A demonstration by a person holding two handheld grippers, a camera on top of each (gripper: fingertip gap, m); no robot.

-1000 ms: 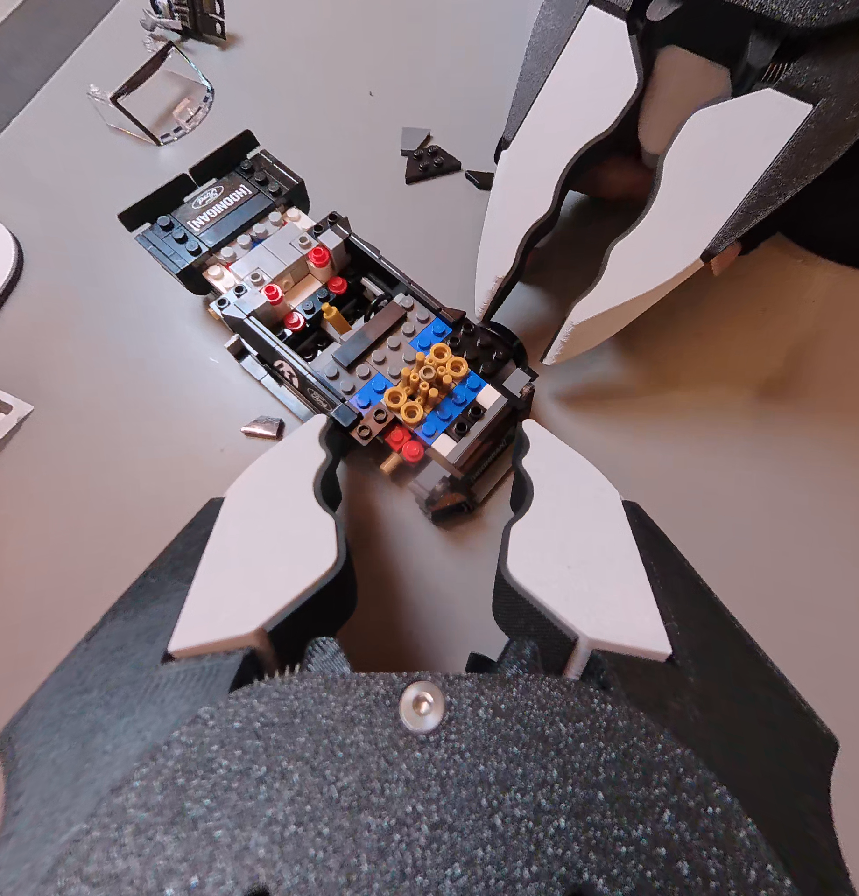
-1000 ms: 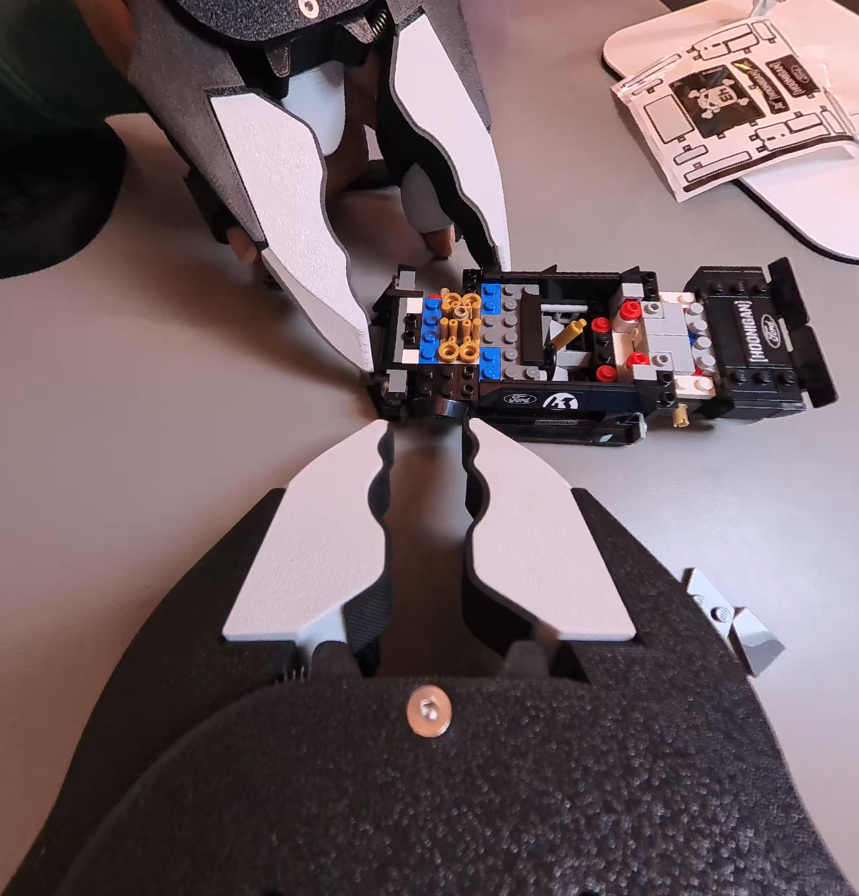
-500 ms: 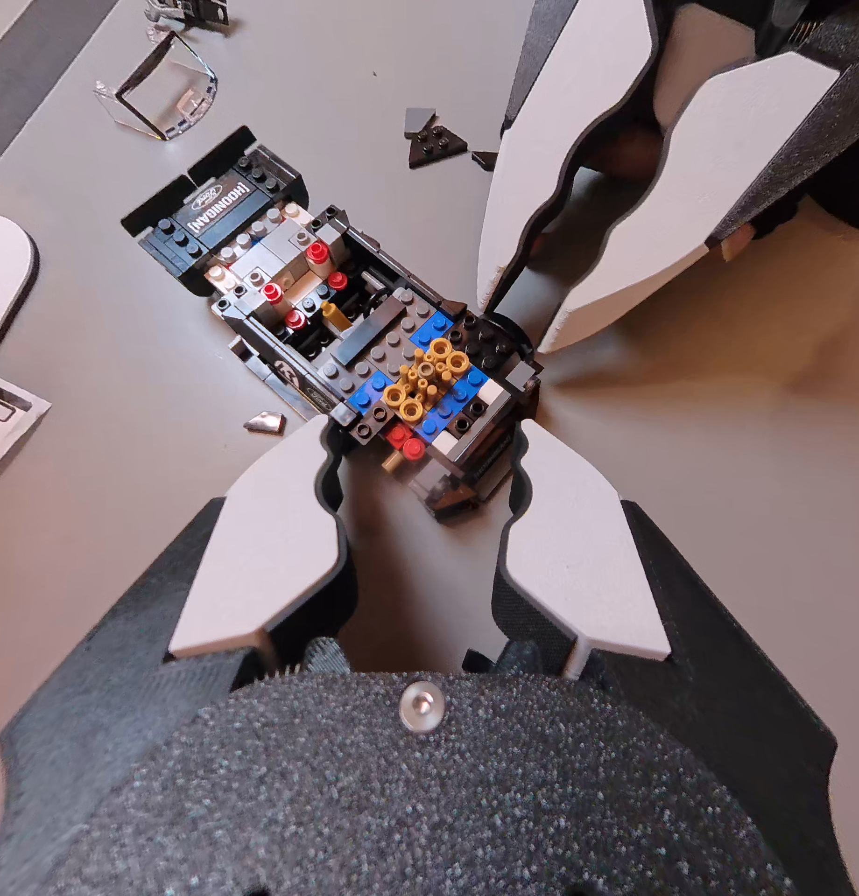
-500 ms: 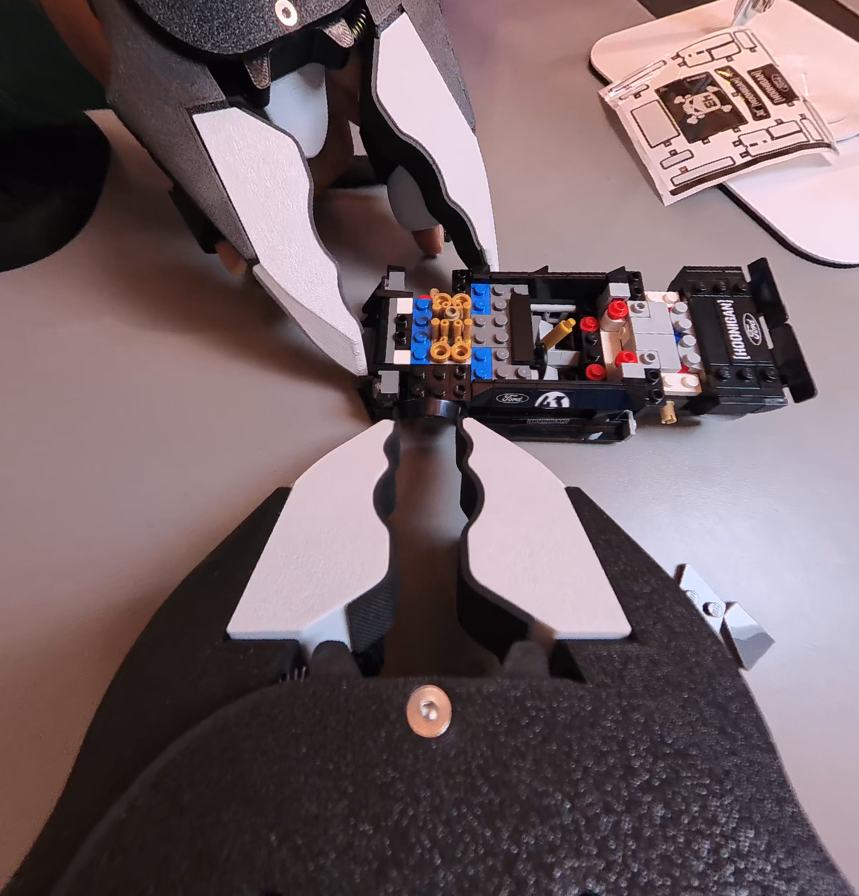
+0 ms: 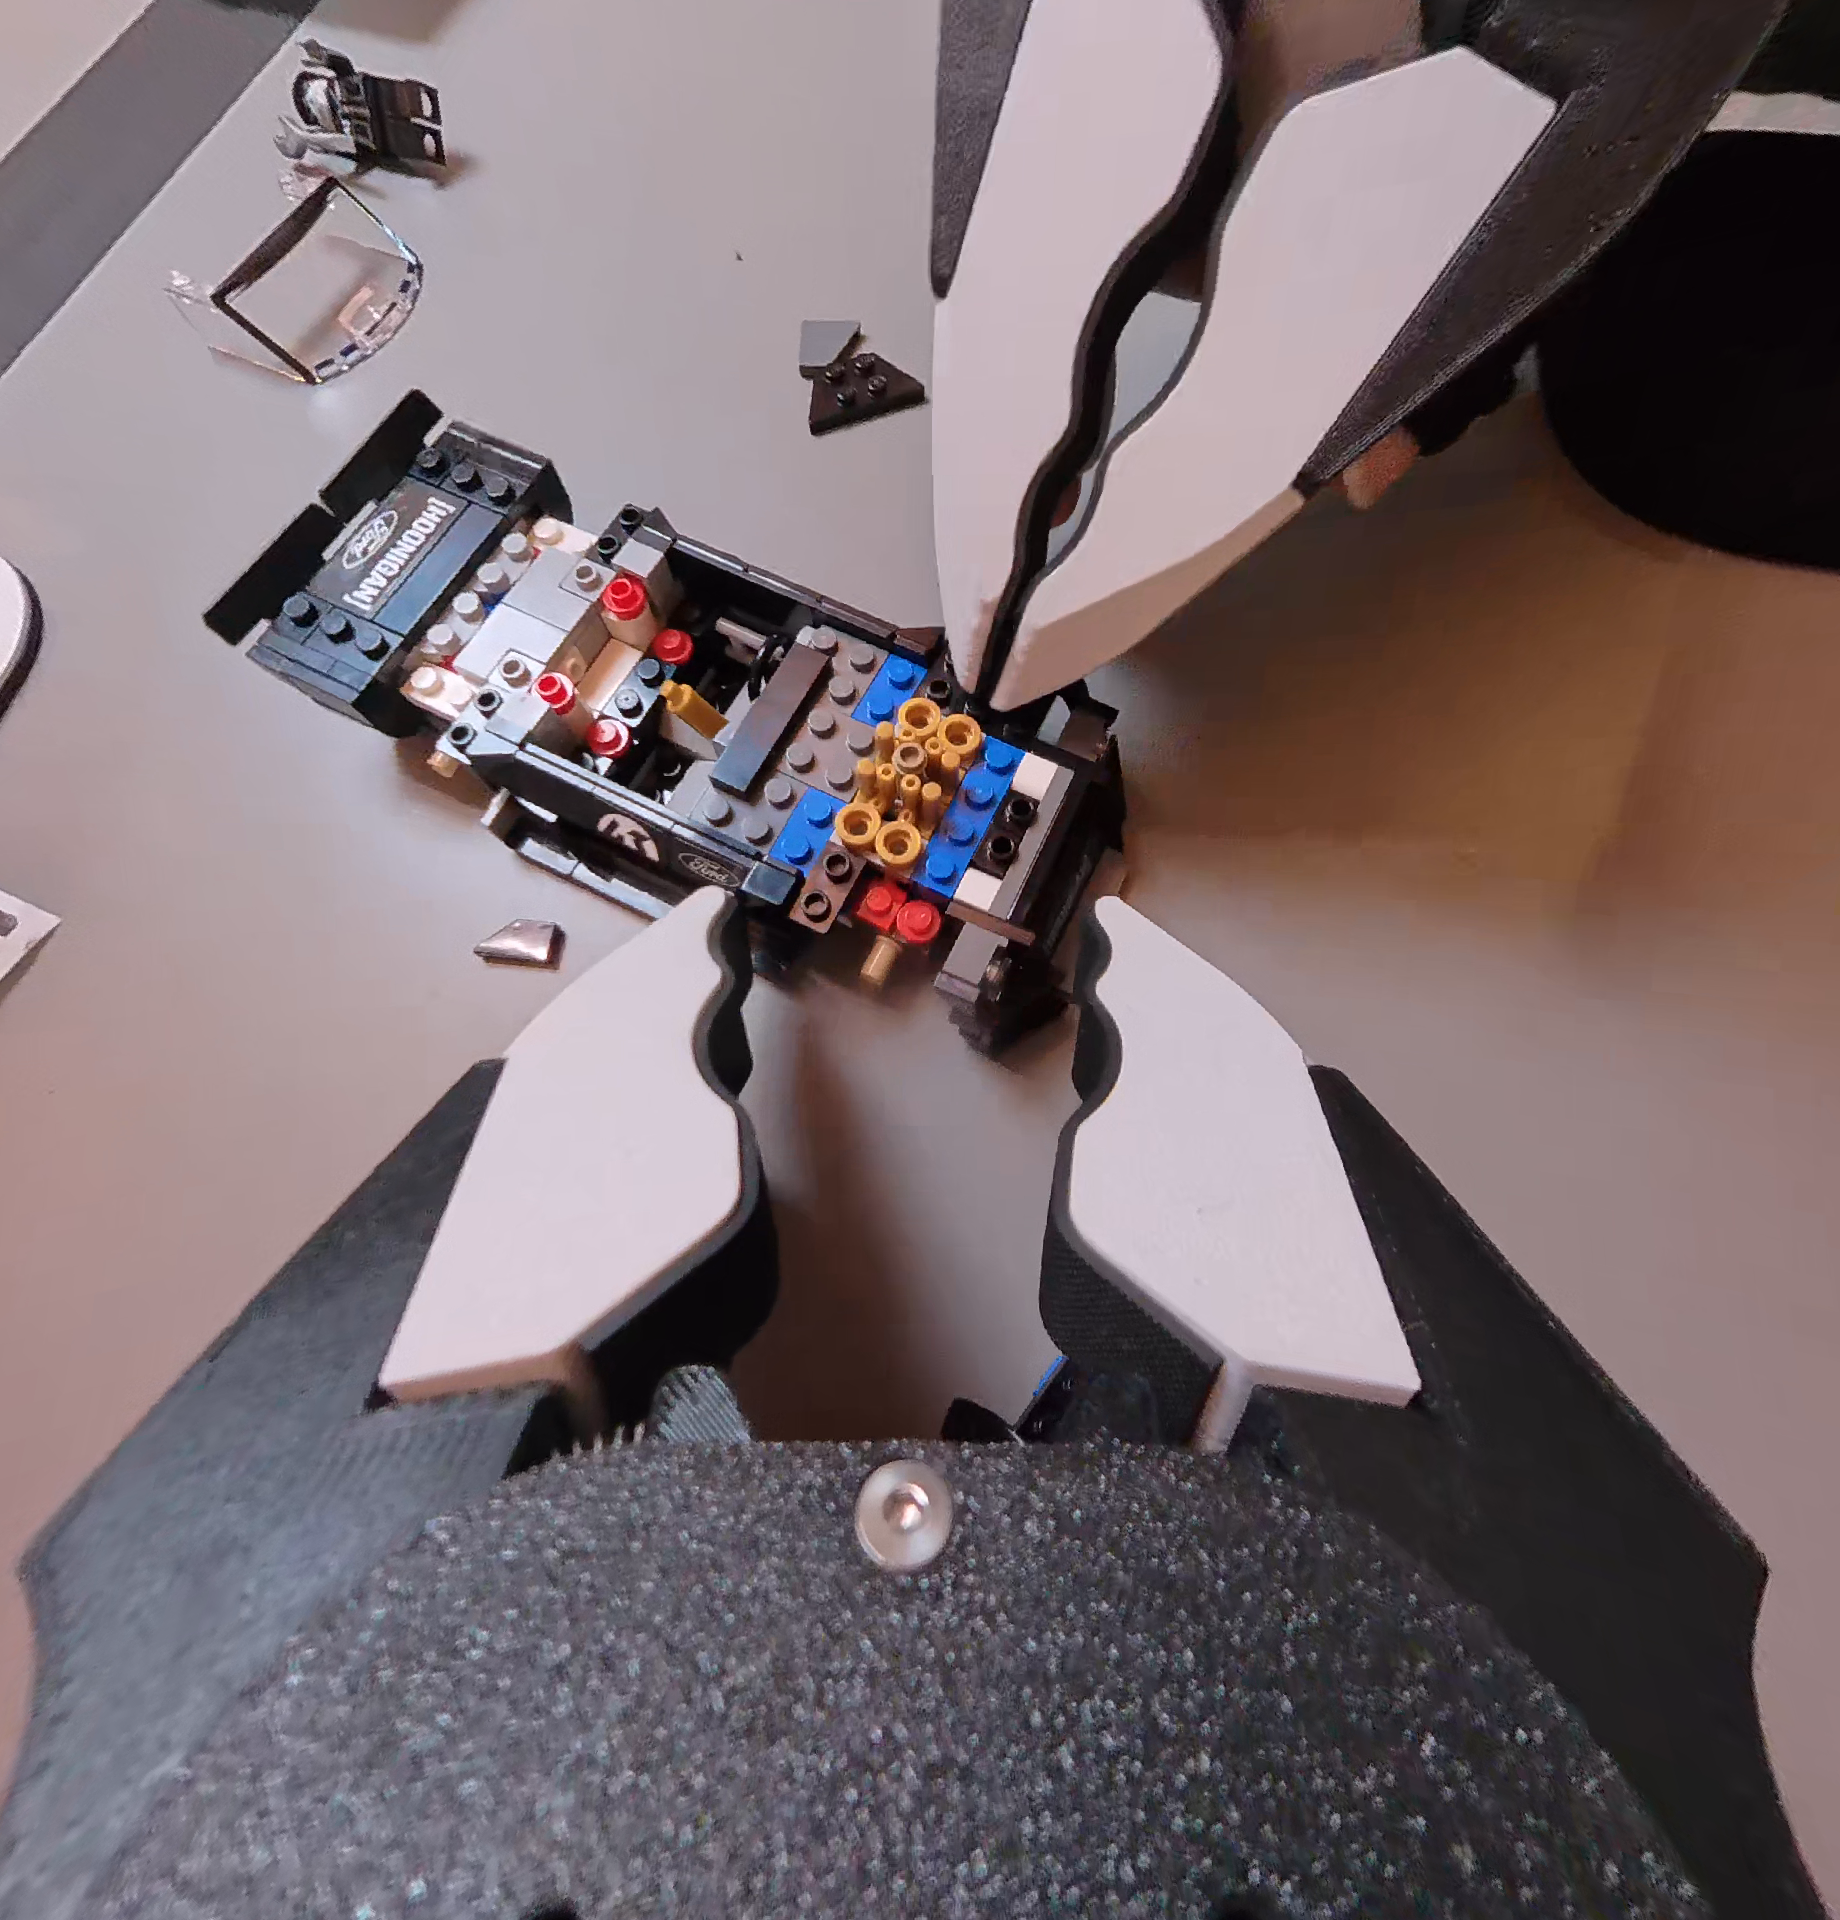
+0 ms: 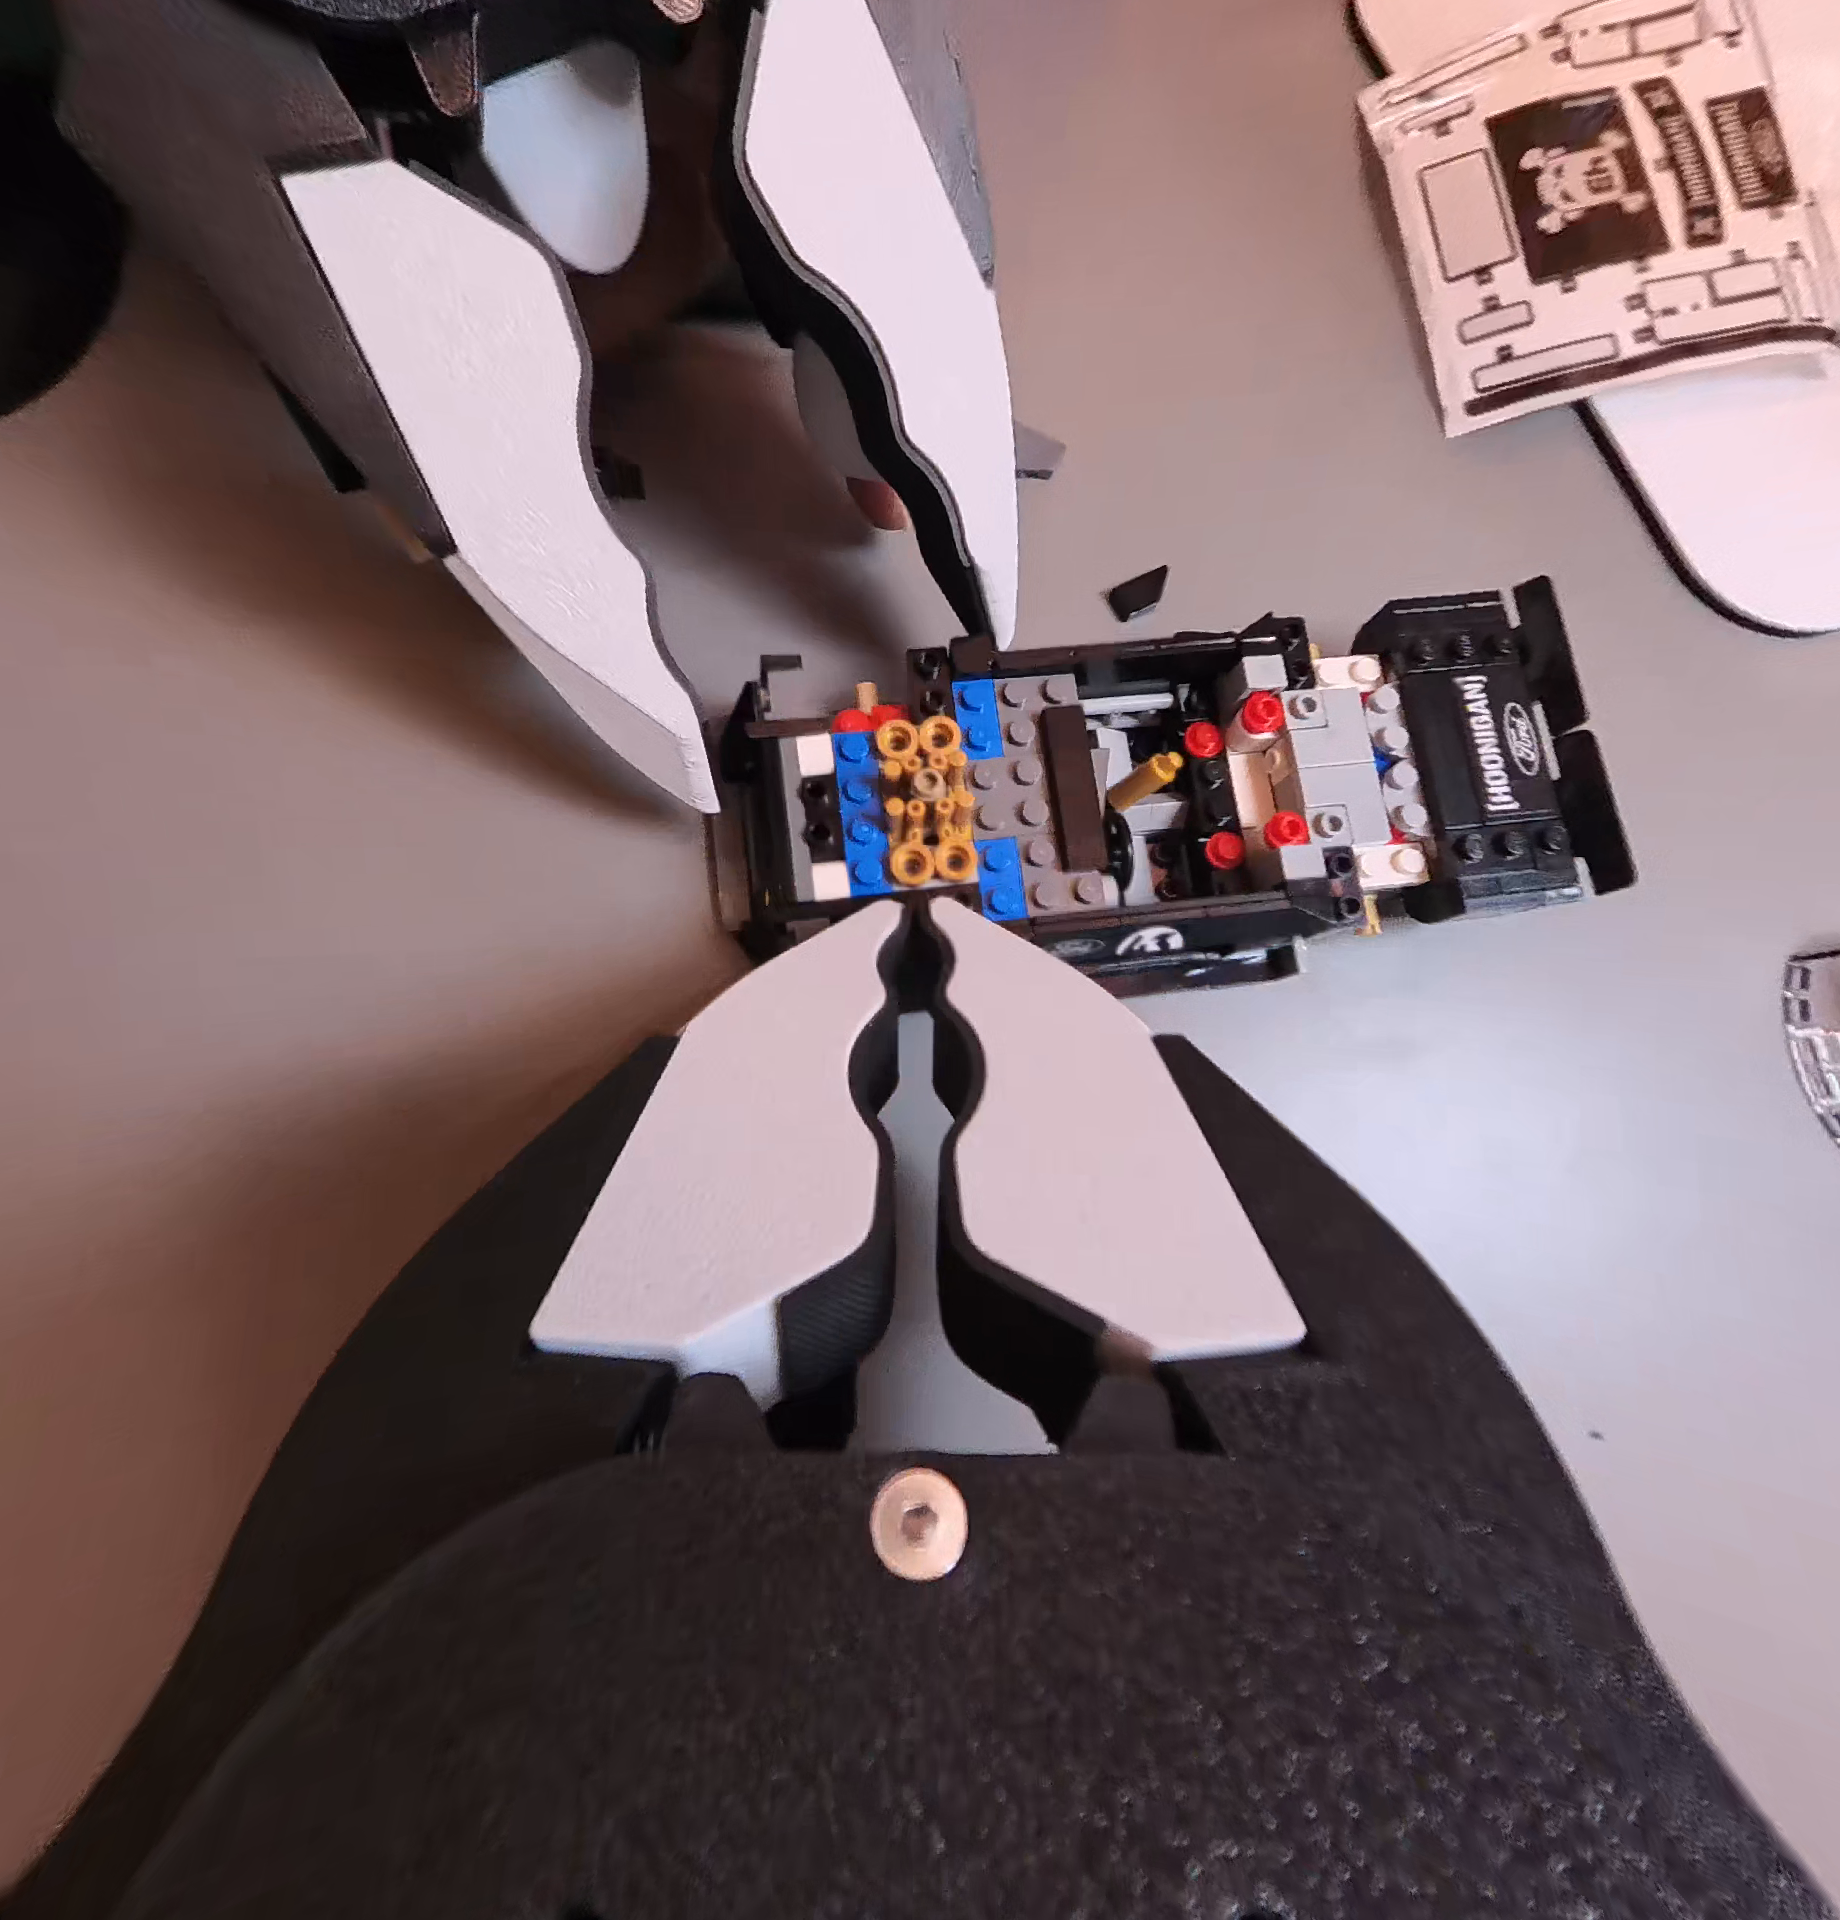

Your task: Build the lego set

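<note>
On the grey desk (image 5: 1415, 935) lay a half-built lego car (image 5: 687, 727), black-sided, with blue plates and a cluster of gold pieces at the end nearest both tongs. Its rear panel and near side carried white lettering and small oval badges. The left tongs (image 5: 900, 920) stood released, their tips flanking that end of the car. The right tongs (image 6: 918, 906) were clenched almost tip to tip at the car's edge by the gold cluster; whether they pinched a piece I could not tell. A clear windscreen (image 5: 308, 286) and a dark wedge plate (image 5: 859, 390) lay loose beyond the car, and a printed sticker sheet (image 6: 1602, 197) rested at the desk's far corner on a white pad (image 6: 1747, 499).
</note>
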